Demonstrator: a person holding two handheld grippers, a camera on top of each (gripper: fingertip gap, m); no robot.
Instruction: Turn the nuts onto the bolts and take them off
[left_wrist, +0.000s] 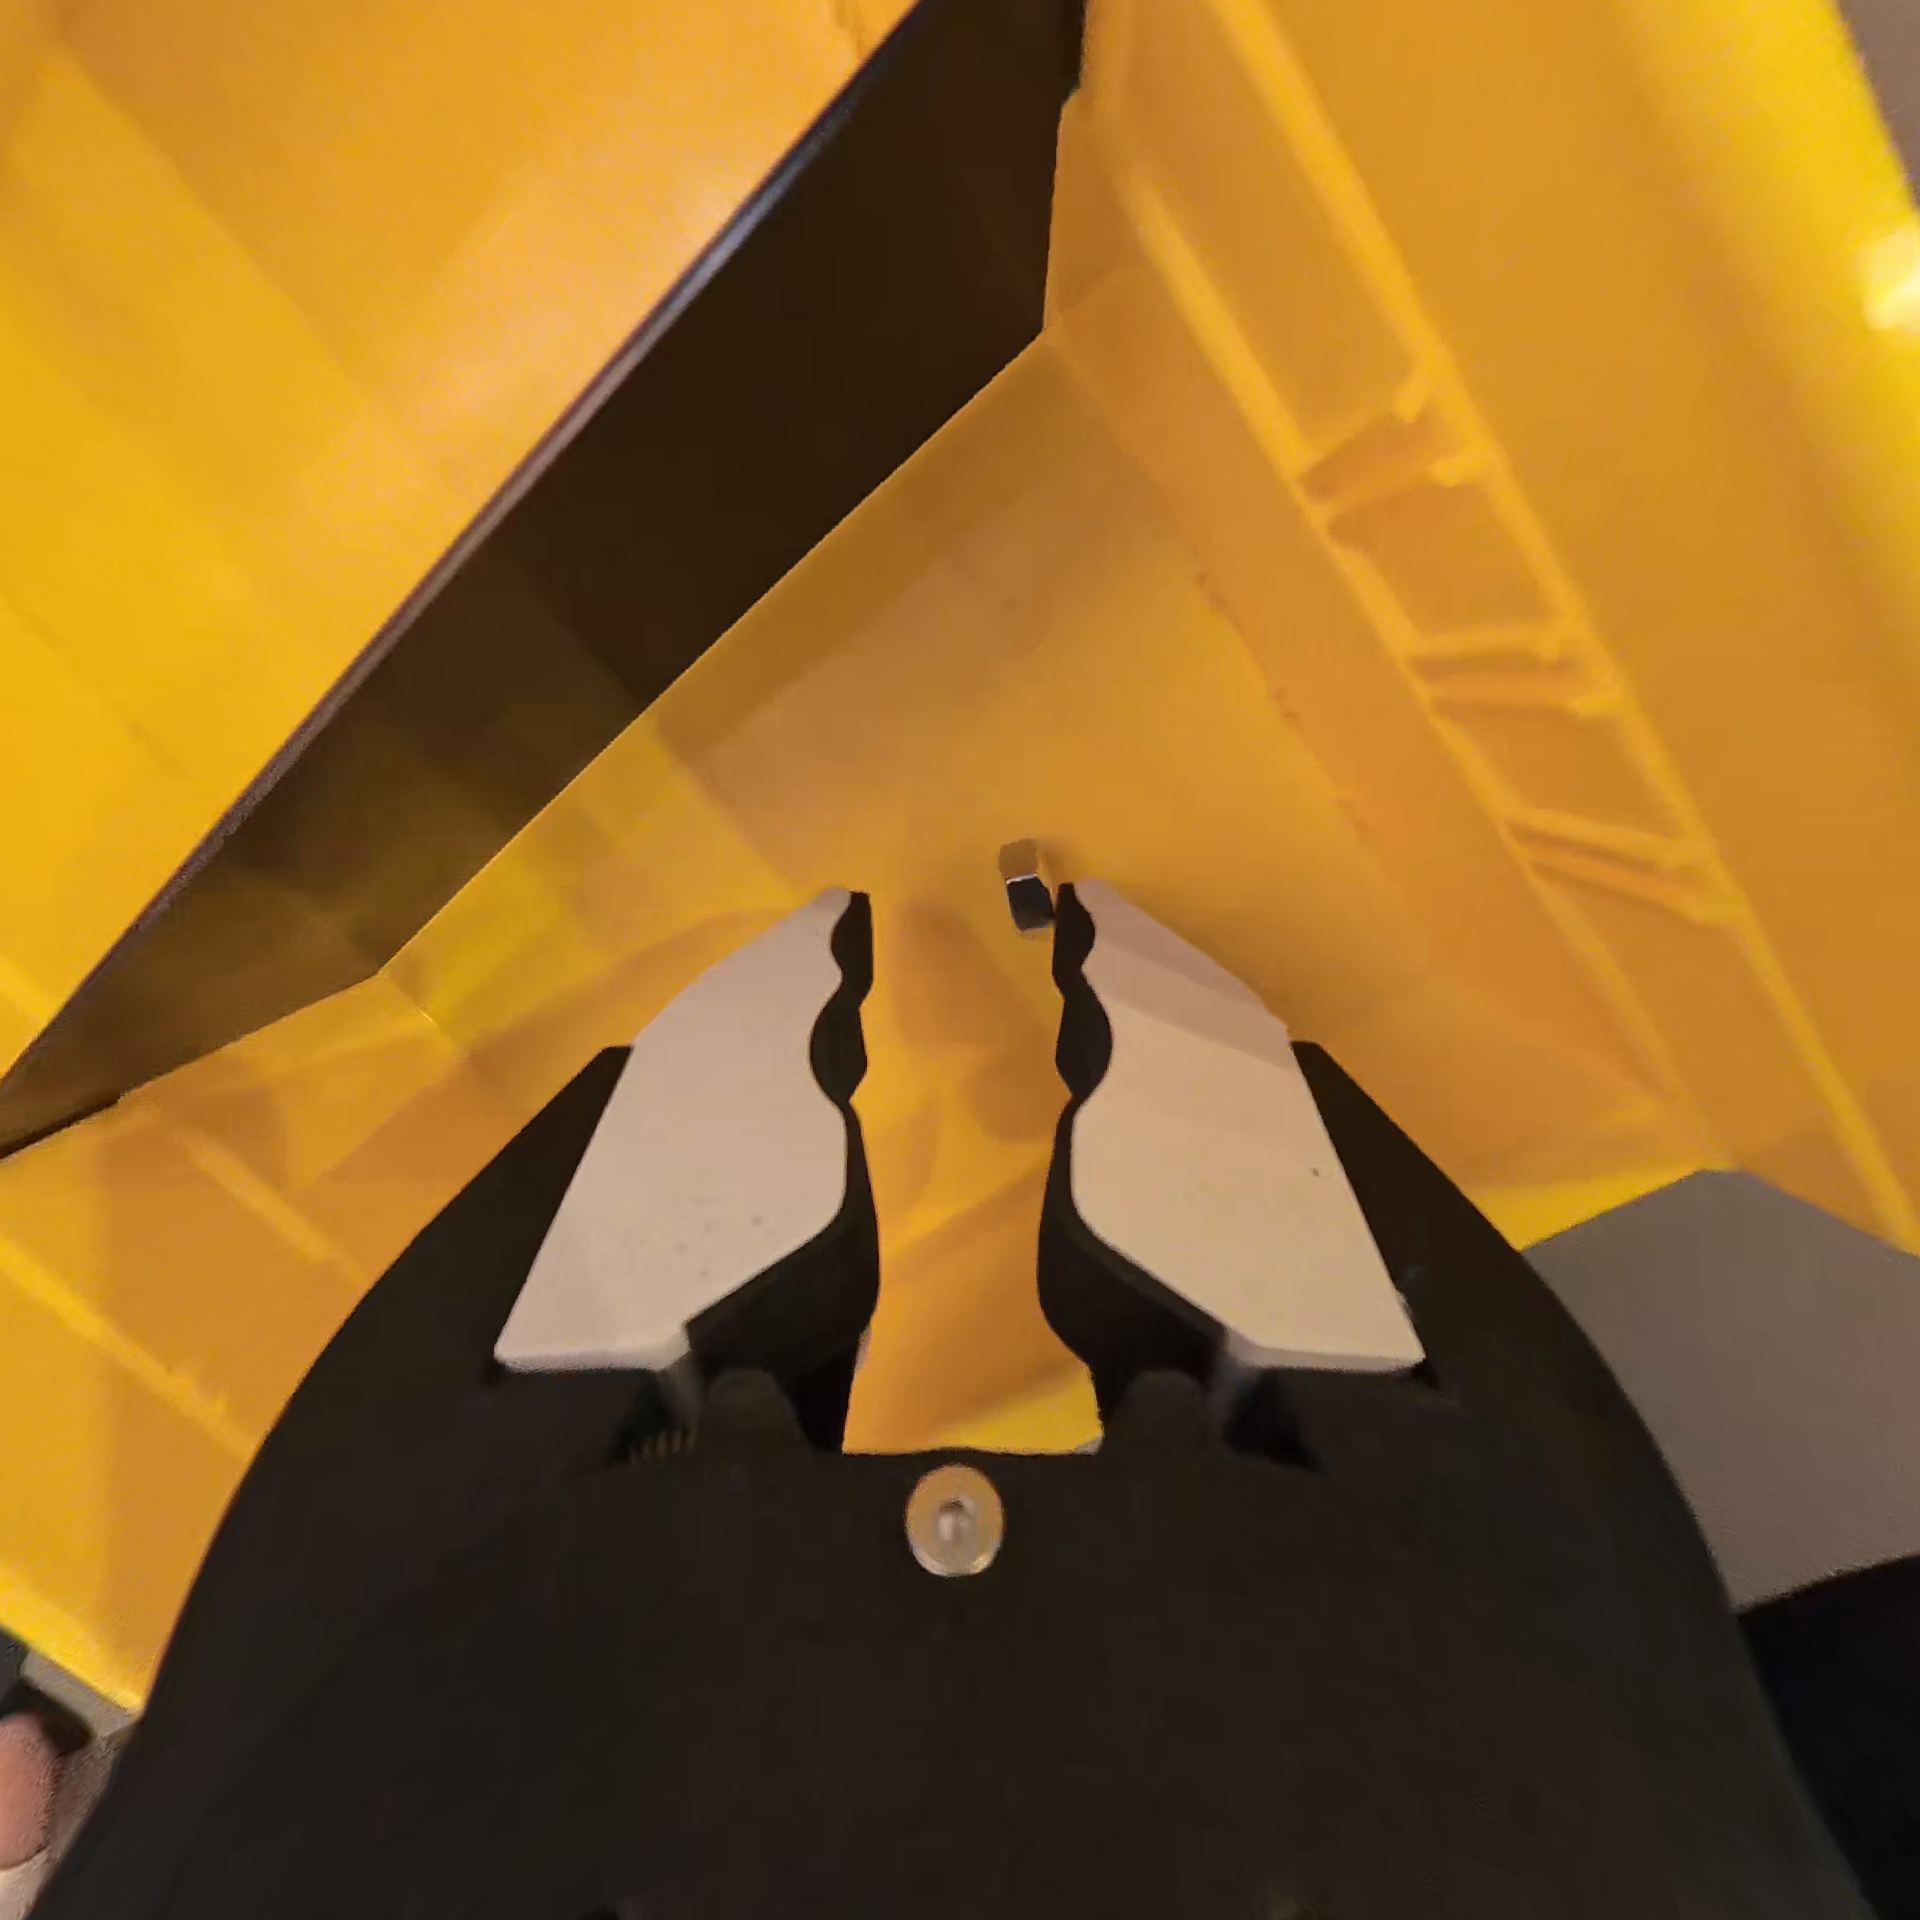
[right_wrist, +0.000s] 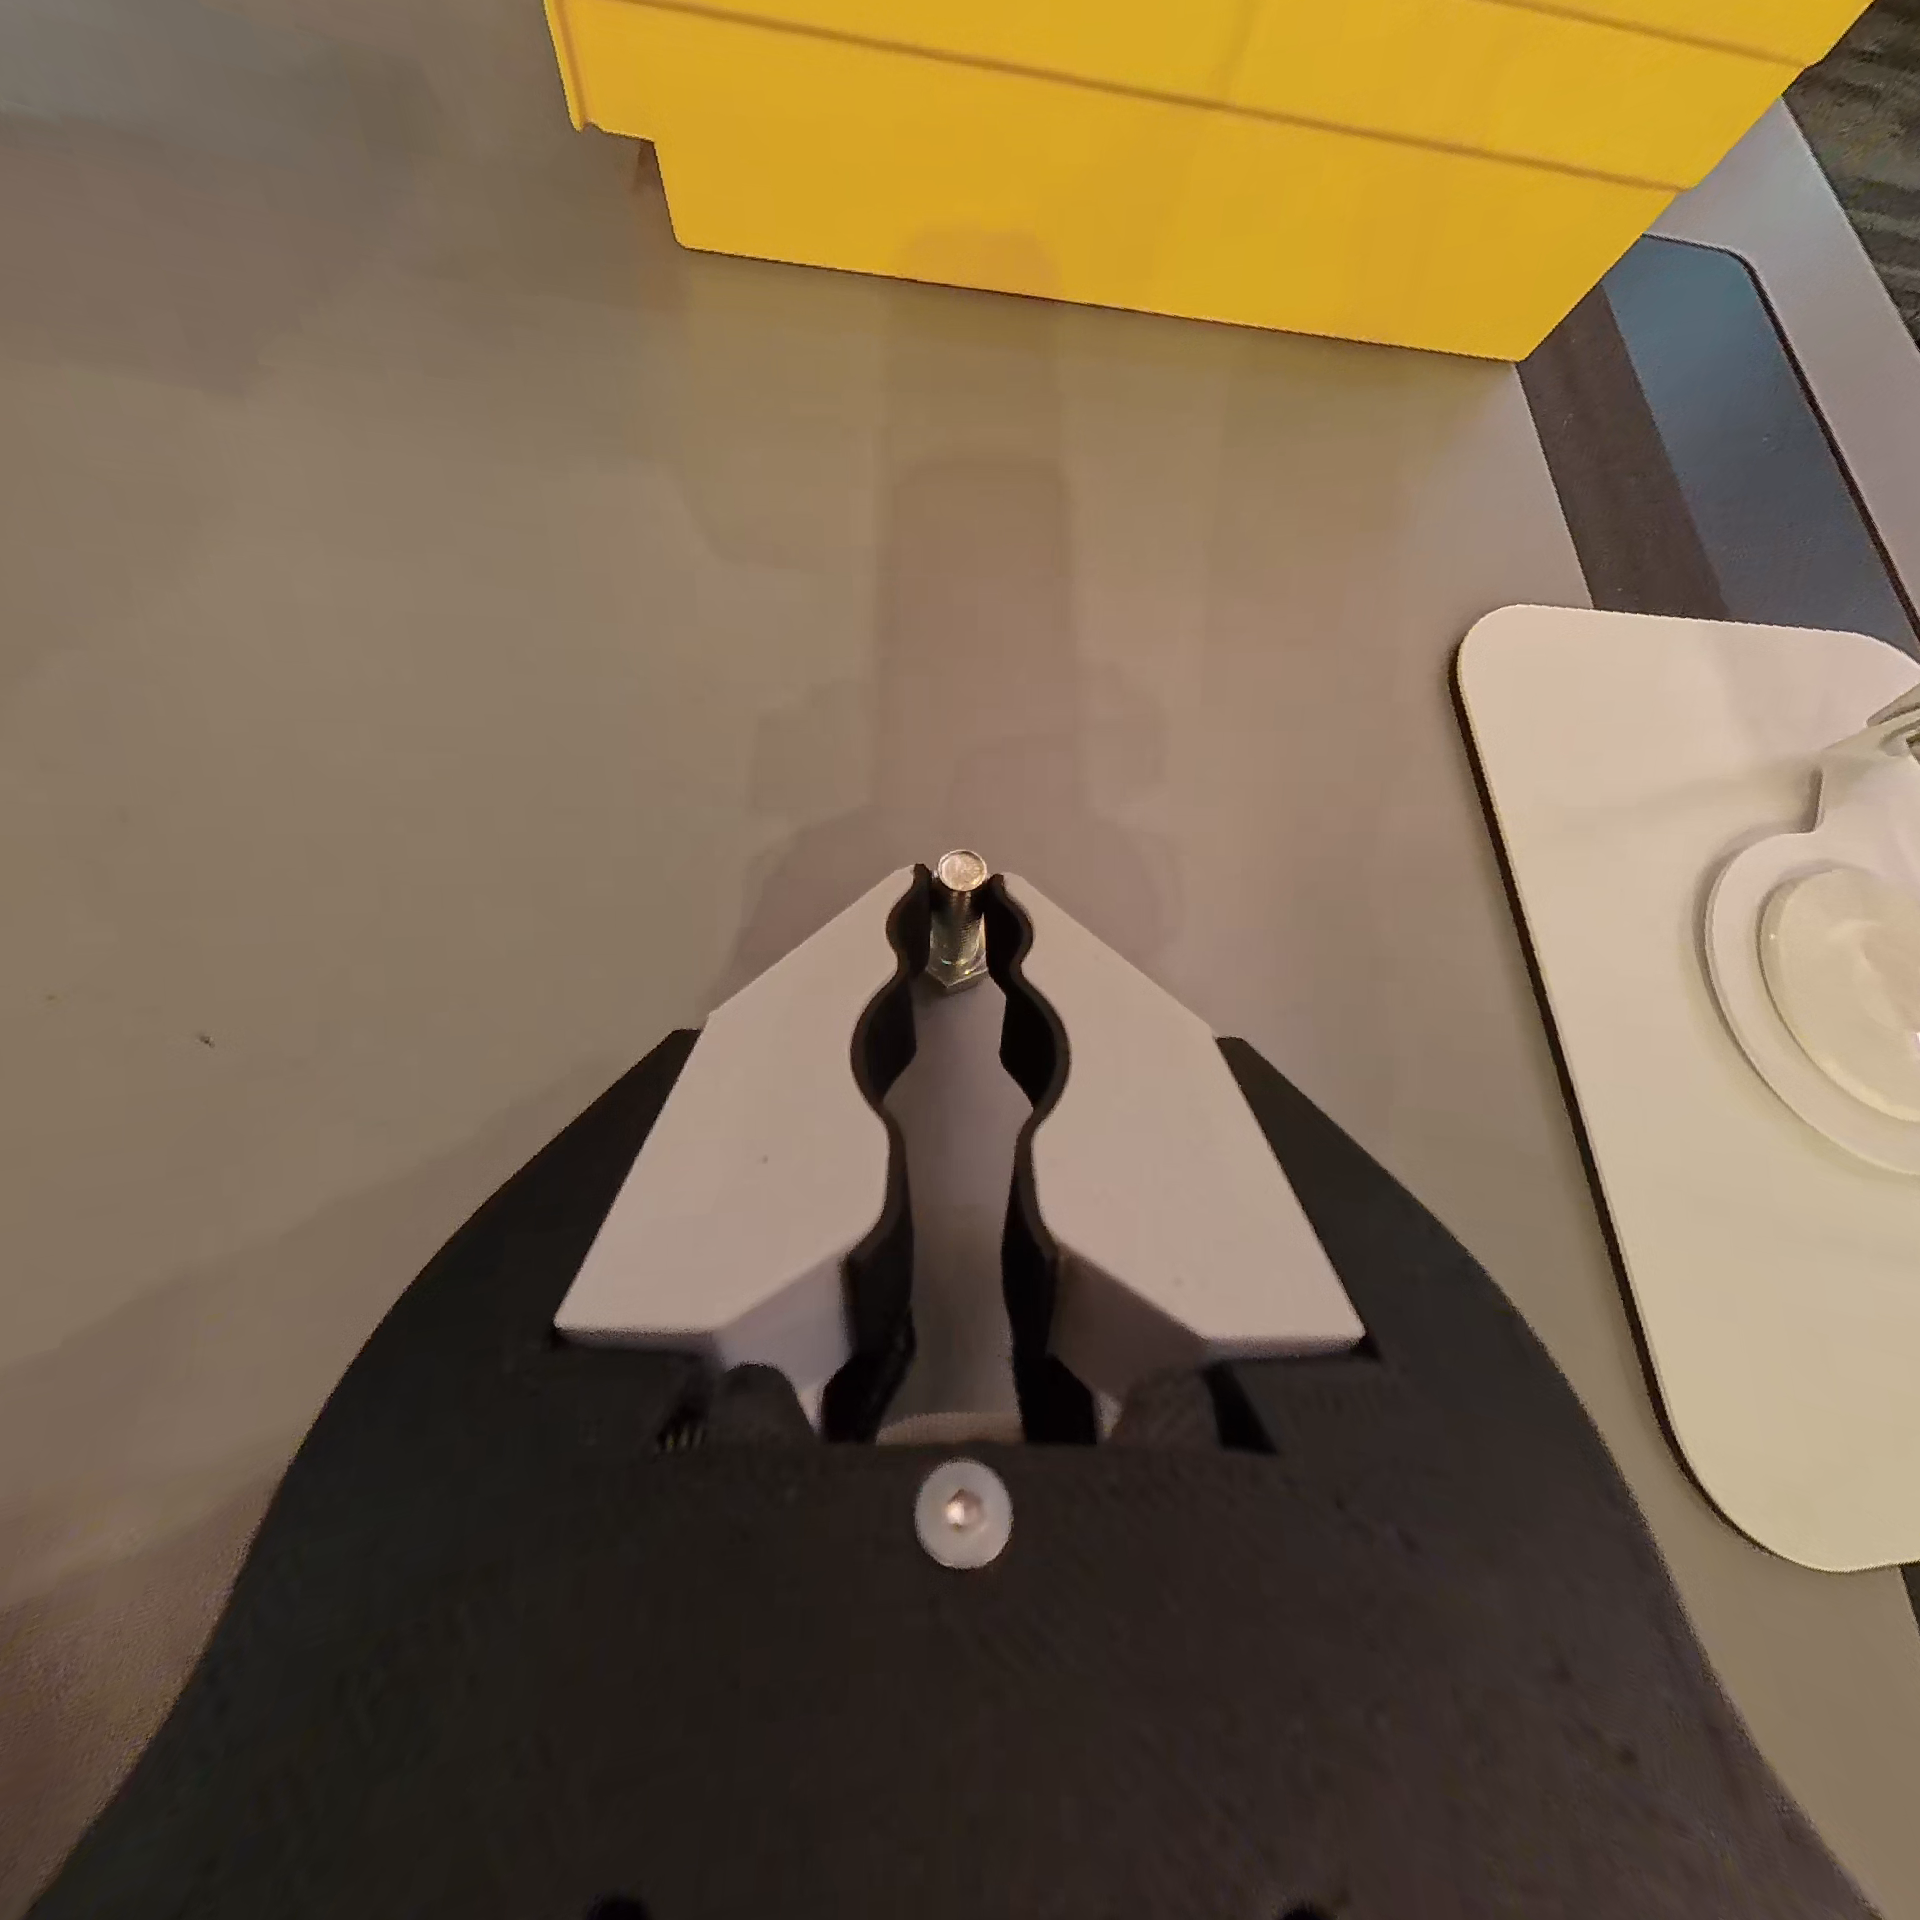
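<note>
Here the right hand-held gripper (right_wrist: 958, 888) clamps a bolt (right_wrist: 956, 925) above the grey surface (right_wrist: 416, 623); the left hand-held gripper (left_wrist: 961, 909), spread, has a nut (left_wrist: 1027, 896) against its right fingertip inside the yellow bin (left_wrist: 1143, 644). Closing off-centre could flick the nut away.

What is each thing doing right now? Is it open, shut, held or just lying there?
Left gripper: open, inside the yellow bin.
Nut: loose on the bin floor, beside one fingertip, not gripped.
Right gripper: shut on the bolt.
Bolt: held over the grey table, with a nut on it.
White board: lying flat on the table.
</note>
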